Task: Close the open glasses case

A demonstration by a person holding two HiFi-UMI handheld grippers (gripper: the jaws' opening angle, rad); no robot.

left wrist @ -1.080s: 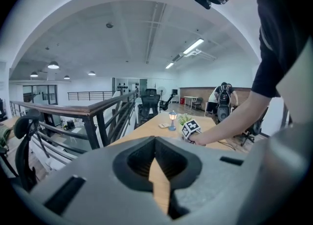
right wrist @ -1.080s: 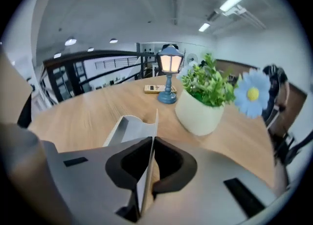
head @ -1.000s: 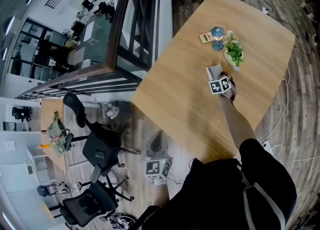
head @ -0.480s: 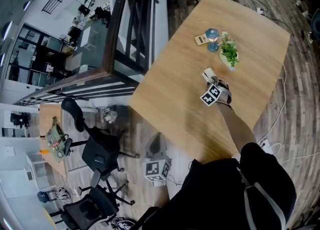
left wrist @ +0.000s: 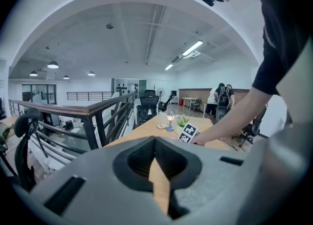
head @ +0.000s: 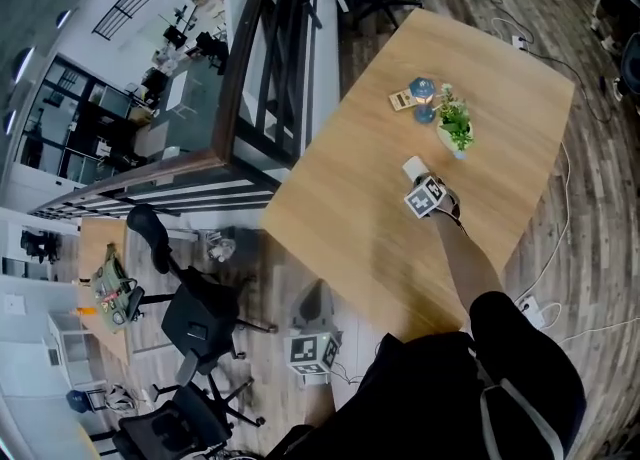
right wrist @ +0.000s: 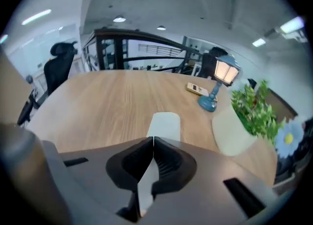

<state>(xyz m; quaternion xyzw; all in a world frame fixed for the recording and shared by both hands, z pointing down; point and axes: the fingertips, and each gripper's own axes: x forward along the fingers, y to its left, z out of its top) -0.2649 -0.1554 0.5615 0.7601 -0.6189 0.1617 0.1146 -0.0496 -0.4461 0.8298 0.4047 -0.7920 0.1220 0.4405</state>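
Observation:
The pale glasses case (head: 415, 168) lies flat on the wooden table (head: 340, 218), and its lid looks down. In the right gripper view the case (right wrist: 165, 123) sits just beyond and under my right gripper (right wrist: 153, 139), whose jaws are shut with nothing pinched between them. From the head view the right gripper (head: 428, 196) rests at the case's near end. My left gripper (head: 315, 350) hangs low beside the table's near edge, away from the case. Its jaws (left wrist: 155, 140) meet at the tips and hold nothing.
Beyond the case stand a small blue lamp (head: 422, 98), a potted plant (head: 455, 128) and a flat card-like item (head: 402, 100). A railing (head: 250, 78) runs along the table's left side. Office chairs (head: 205, 308) stand on the floor below left.
The right gripper slid a short way over the case and tipped further down. The case, which showed a raised part earlier, now looks flat. The left gripper stayed put.

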